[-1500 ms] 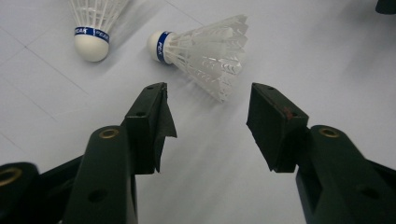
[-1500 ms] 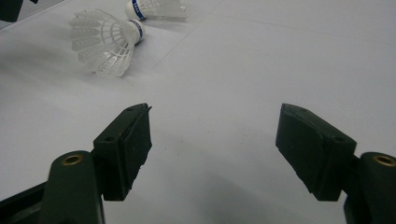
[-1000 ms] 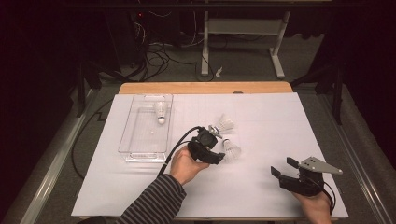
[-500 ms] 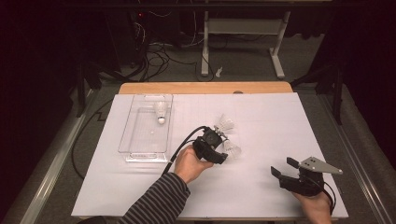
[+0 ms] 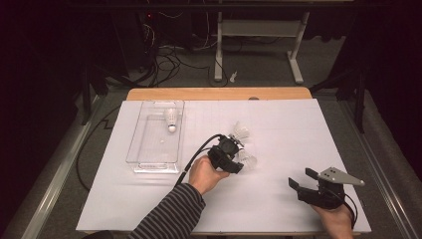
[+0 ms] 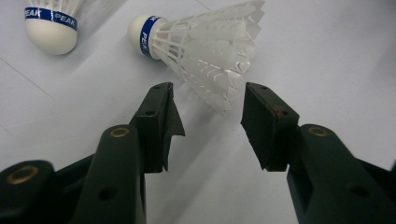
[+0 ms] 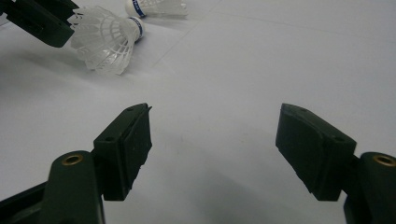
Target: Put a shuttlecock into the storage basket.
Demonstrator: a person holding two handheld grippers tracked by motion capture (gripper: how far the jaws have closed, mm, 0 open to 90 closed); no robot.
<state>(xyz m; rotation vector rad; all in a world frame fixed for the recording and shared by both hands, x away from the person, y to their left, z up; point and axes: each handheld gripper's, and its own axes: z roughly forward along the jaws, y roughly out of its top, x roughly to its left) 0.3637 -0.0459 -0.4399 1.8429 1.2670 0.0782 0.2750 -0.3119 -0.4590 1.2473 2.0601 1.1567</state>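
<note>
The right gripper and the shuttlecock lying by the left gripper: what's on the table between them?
Nothing: between the right gripper and the shuttlecock, the white sheet is bare, as the high view and right gripper view show.

Second shuttlecock, beyond the left fingers: feathers cut off by the top edge in the left gripper view. In the high view, left gripper covers part of the near shuttlecock. Right hand cropped at bottom.

One shuttlecock inside tray, two shuttlecocks right of it.
</note>
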